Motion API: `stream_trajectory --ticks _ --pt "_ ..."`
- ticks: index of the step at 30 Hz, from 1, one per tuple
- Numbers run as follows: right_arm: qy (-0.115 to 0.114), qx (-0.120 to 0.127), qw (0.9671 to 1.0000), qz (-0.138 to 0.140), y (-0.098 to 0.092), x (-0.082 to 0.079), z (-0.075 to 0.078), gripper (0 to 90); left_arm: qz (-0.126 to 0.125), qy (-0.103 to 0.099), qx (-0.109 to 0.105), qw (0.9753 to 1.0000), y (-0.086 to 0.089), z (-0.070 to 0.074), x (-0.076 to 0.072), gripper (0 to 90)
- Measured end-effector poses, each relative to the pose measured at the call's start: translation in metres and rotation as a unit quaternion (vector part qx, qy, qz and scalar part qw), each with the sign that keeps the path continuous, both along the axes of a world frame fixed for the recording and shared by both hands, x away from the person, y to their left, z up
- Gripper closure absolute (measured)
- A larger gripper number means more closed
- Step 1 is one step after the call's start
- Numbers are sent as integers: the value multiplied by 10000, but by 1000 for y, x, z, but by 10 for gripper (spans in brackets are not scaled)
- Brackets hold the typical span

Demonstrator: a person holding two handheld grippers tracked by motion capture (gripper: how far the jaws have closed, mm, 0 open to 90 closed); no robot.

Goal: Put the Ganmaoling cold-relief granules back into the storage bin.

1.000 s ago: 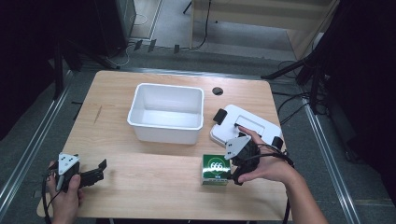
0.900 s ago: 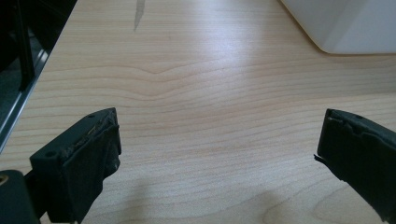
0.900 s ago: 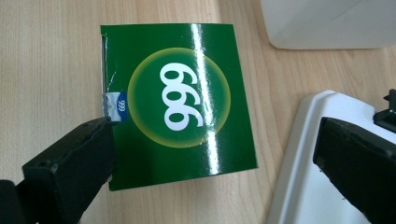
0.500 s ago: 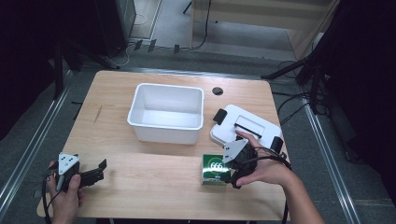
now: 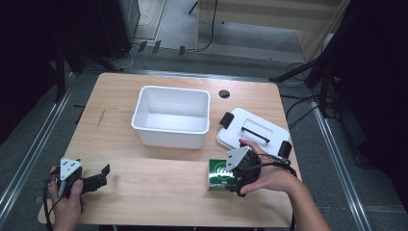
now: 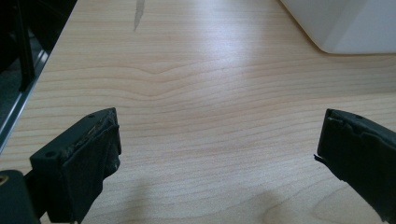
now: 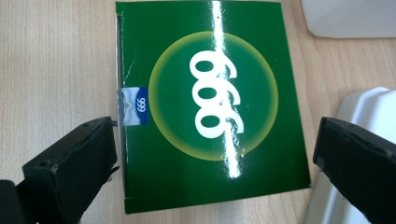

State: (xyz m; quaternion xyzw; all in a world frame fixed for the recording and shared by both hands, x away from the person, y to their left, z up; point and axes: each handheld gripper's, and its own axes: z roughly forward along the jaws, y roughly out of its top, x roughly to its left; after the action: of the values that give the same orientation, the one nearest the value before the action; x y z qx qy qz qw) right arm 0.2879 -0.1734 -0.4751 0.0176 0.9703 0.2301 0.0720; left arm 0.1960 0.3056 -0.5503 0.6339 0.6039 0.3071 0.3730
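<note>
A green box (image 5: pixel 219 175) with a yellow ring and white "666" lies flat near the table's front right. In the right gripper view the green box (image 7: pixel 205 102) sits between the spread jaws of my right gripper (image 7: pixel 212 168), which hovers over it, open; the left fingertip (image 7: pixel 79 163) is near the box's edge. From above, my right gripper (image 5: pixel 235 175) is at the box's right side. A white bin (image 5: pixel 172 115) stands at the centre, its lid (image 5: pixel 252 132) lying to the right. My left gripper (image 5: pixel 98 179) rests open at the front left over bare wood (image 6: pixel 205 112).
A black round hole (image 5: pixel 223 94) marks the table behind the bin. The bin's corner (image 6: pixel 345 23) appears at the top right of the left gripper view. Metal rails run along both table sides, and the table's left edge (image 6: pixel 32 88) is close to my left gripper.
My right gripper has slid forward and left, lowering over the green box. The left gripper has stayed put.
</note>
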Motion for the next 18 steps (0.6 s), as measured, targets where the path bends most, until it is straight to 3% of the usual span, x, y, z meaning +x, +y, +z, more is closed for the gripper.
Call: stream_trajectory --ticks 18 --pt "71 -224 9997 52 10 2 -12 53 9 -1 -11 10000 0 0 0 2"
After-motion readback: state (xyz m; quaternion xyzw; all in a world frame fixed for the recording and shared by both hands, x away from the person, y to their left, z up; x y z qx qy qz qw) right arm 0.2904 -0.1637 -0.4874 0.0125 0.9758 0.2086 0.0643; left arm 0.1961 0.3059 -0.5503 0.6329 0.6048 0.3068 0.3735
